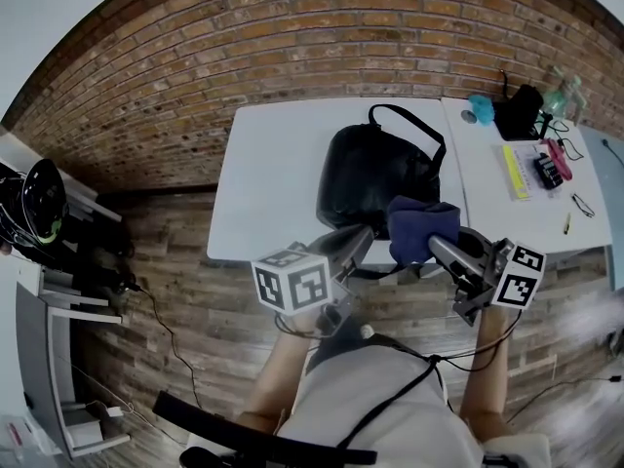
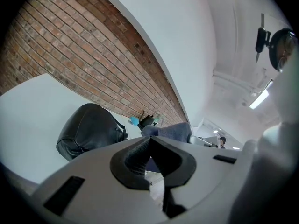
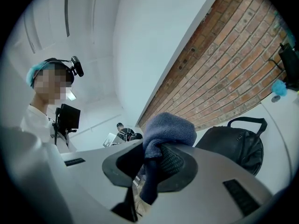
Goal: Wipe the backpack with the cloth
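Forearms come up from the bottom of the head view, each carrying a gripper tilted up and away from the person toward the white table (image 1: 273,164). On the left, the left gripper (image 1: 365,233) is held low at the near table edge, its marker cube (image 1: 292,283) turned to the camera and its body angled up and to the right. In the left gripper view its jaws (image 2: 149,143) are pressed together at the tips with nothing between them. The black backpack (image 1: 370,178) lies on the table just beyond those tips. In the left gripper view it sits ahead and to the left of the closed jaws (image 2: 88,129), slumped on its side against the brick wall (image 1: 292,47) behind, with its carry handle (image 1: 409,125) arching off the far end. To the right of the left jaws, and a little past them, hangs the dark blue cloth (image 1: 421,224) (image 2: 170,132). It is bunched over the near right part of the backpack. The right gripper (image 1: 436,246) points up and to the left, close beside its partner. Its jaws (image 3: 156,149) are clamped on the cloth (image 3: 168,129), which balloons above the tips and trails down between the pads. From that gripper the backpack (image 3: 233,146) is ahead and to the right of the jaws, near but whether the cloth touches it cannot be told. A second table (image 1: 487,183) with small clutter stands farther right.
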